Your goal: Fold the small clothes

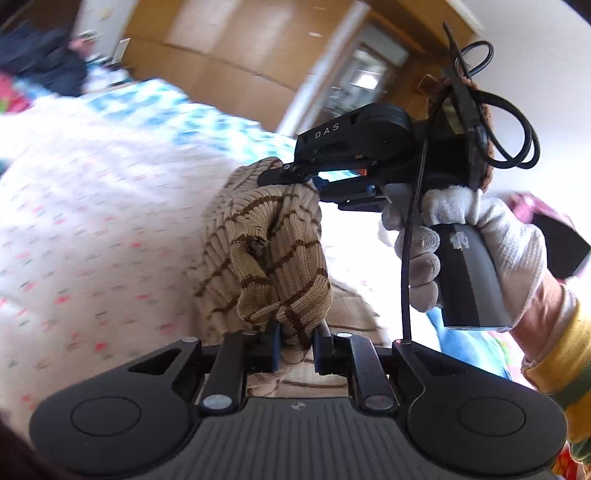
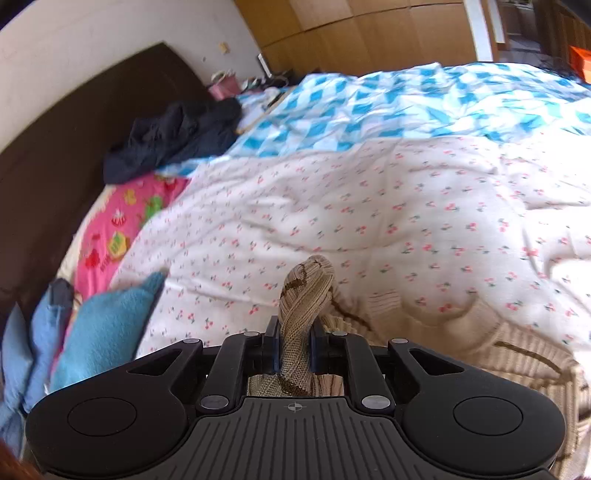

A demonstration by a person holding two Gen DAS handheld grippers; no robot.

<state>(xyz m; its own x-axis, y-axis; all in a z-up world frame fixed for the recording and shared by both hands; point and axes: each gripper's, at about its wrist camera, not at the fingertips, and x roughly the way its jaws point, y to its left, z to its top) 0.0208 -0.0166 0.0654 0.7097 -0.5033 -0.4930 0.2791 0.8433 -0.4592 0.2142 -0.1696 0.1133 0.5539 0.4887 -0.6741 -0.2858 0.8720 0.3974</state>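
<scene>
Both grippers hold the same garment, a beige ribbed knit sweater (image 1: pixel 266 243) with thin brown stripes, lifted above a bed. In the left wrist view the left gripper (image 1: pixel 295 345) has its jaws drawn narrow on a bunched fold of the knit, which rises in front of the camera as a crumpled mass. At its upper end the right gripper (image 1: pixel 295 176) comes in from the right side of that view and bites the fabric at its tip; a hand (image 1: pixel 476 236) in a white glove wraps the grey handle, and a black cable (image 1: pixel 509 122) loops off the back of the tool.

In the right wrist view the right gripper (image 2: pixel 294 349) has its jaws pinched narrow on a twisted strip of the sweater (image 2: pixel 299 310), which stands up between the blue-edged pads and curls over at the top. More of the garment lies low and to the right of the gripper, resting on the white cherry-print quilt (image 2: pixel 369 206) that covers most of the bed.

Beyond the quilt lies a blue-and-white diamond-pattern cover (image 2: pixel 406 99). Near the dark headboard (image 2: pixel 74 140) sits a heap of dark navy clothing (image 2: pixel 177 136), with a pink printed cloth (image 2: pixel 122 225) just below it. At the left edge a teal knit piece (image 2: pixel 107 325) lies beside some pale blue fabric (image 2: pixel 33 354). Wooden wardrobe doors (image 2: pixel 351 33) stand behind the bed.
</scene>
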